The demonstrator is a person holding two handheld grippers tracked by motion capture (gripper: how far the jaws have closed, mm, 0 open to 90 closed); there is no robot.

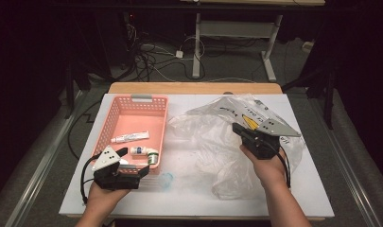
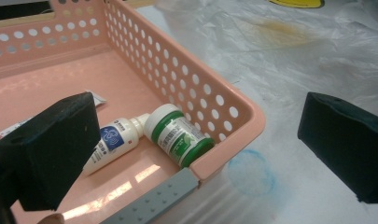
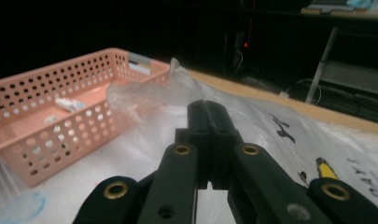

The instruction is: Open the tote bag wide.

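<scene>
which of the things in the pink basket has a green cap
The small bottle with green label, lying on its side in the basket's near corner. The white bottle beside it has a blue label, and the tube farther back is white.

Left gripper (image 1: 143,171) sits low with jaws wide apart; right gripper (image 1: 237,128) is raised, jaws pressed together.

basket (image 1: 114,118) left | plastic bag (image 1: 203,137) right; bottles (image 1: 145,152) in basket
</scene>
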